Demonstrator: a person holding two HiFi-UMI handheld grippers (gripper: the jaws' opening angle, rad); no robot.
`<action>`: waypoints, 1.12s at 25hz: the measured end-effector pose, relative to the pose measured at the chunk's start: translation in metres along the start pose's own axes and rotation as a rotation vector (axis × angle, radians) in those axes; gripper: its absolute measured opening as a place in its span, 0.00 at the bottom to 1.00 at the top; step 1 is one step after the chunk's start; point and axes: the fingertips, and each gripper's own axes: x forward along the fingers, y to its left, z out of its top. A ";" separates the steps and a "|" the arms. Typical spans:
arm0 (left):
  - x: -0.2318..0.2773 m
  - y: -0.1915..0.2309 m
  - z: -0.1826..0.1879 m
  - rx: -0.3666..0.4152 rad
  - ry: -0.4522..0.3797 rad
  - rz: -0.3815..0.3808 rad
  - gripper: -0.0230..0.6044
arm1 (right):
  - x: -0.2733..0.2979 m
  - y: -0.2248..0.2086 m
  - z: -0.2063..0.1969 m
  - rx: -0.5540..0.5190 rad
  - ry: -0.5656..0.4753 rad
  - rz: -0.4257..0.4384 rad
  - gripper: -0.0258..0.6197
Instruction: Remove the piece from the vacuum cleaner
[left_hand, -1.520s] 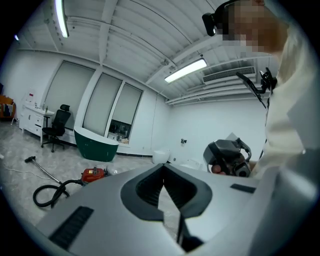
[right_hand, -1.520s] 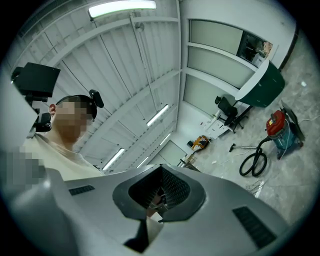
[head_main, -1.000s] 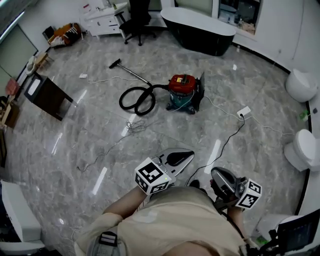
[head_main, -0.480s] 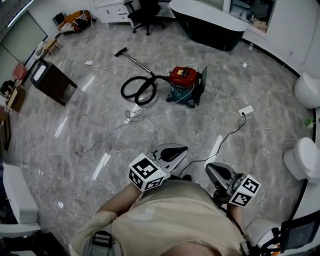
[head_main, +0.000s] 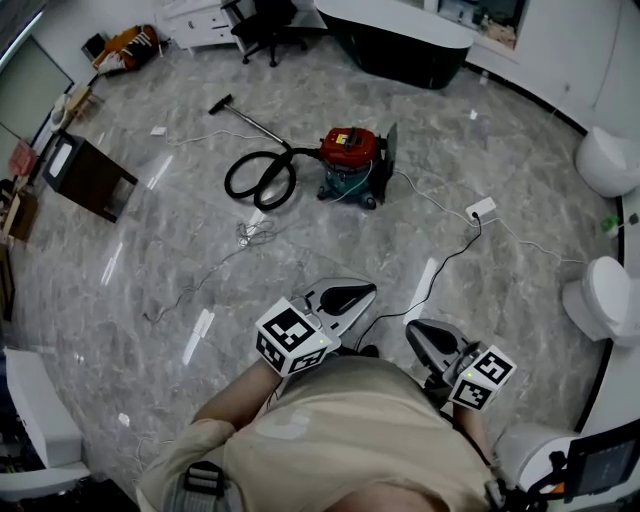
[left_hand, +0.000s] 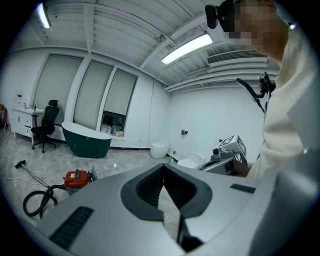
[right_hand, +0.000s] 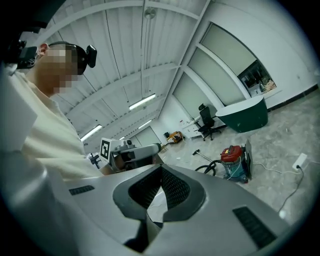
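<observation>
Red-lidded with a teal lower body, the canister vacuum cleaner (head_main: 350, 162) stands on the grey marbled floor (head_main: 170, 260), well ahead of the person and well apart from both tongs. Its black ribbed hose (head_main: 256, 180) is joined to the canister's side and lies in a loop on the floor just beside it. From the loop a thin metal wand (head_main: 250, 124) runs away to a dark floor nozzle (head_main: 220, 103).

The grey left tongs (head_main: 362, 293) are held low in front of the person's cream shirt (head_main: 350, 430), pointing towards the vacuum cleaner. Their tips are pressed together and nothing is between the dark ribbed pads. The grey right tongs (head_main: 418, 332) are beside them, likewise closed tip to tip and empty.

A white power strip (head_main: 480, 208) lies on the floor to the right of the vacuum cleaner, and a black cable (head_main: 440, 275) snakes from it back towards the person. Beyond the vacuum cleaner stands a dark oval bathtub (head_main: 400, 42), with a black office chair (head_main: 262, 22) to its left. A dark brown cabinet (head_main: 90, 178) stands at the left, and two white toilets (head_main: 605, 160) stand along the right wall.
</observation>
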 end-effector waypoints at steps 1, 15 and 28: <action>0.001 0.005 0.002 -0.003 -0.006 -0.005 0.04 | 0.003 -0.003 0.002 -0.009 0.007 -0.016 0.04; -0.045 0.159 0.036 -0.063 -0.102 0.024 0.04 | 0.155 -0.020 0.043 -0.153 0.201 -0.066 0.04; -0.103 0.261 0.046 -0.176 -0.192 -0.044 0.04 | 0.277 -0.020 0.058 -0.238 0.288 -0.096 0.04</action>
